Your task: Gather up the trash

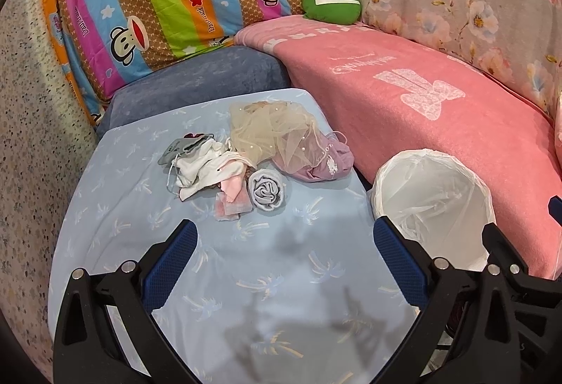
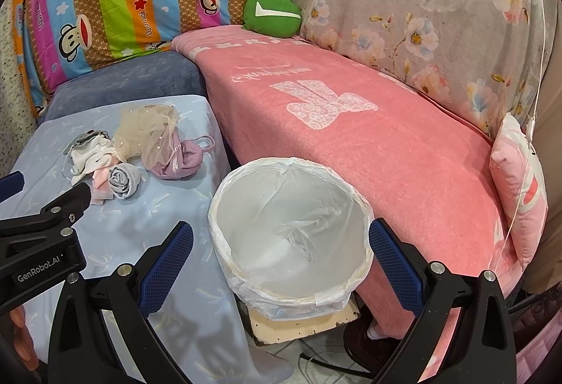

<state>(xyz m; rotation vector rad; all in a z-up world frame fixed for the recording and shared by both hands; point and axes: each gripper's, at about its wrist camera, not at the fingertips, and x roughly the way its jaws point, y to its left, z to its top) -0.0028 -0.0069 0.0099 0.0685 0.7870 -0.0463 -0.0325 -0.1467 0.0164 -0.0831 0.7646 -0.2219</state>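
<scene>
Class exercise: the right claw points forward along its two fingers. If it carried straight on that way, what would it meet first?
Most likely the lined trash bin, which sits between the right claw's open fingers in its own view, with its rim nearest. Depth is unclear; the claw may pass just above the rim into the white liner.

Bare sheet [image 1: 267, 278] before clutter pile [image 1: 246, 152]; bin [image 2: 291, 236] mouth unobstructed, probably empty.
</scene>
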